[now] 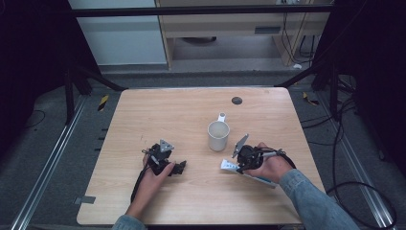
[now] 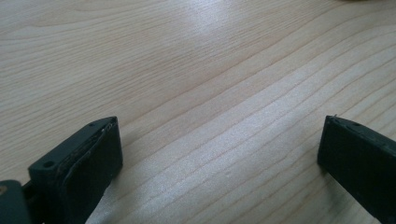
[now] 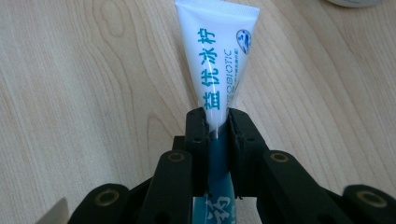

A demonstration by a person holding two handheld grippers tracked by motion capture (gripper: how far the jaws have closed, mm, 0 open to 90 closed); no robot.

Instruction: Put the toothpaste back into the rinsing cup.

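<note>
Bare wooden table [image 1: 191, 115], grey floor around it
A small dark disc [image 1: 236, 100] lies near the table's far edge; cables [image 1: 365, 190] trail over the floor at right.

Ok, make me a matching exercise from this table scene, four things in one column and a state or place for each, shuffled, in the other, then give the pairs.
Things:
1. left gripper
2. right gripper
3. cup
4. dark round spot

States or places:
A. stands upright between the two hands
B. jaws wide apart over bare wood
C. near the table's far edge
D. clamped on a white tube

Pairs: 1-B, 2-D, 3-A, 4-C
</note>
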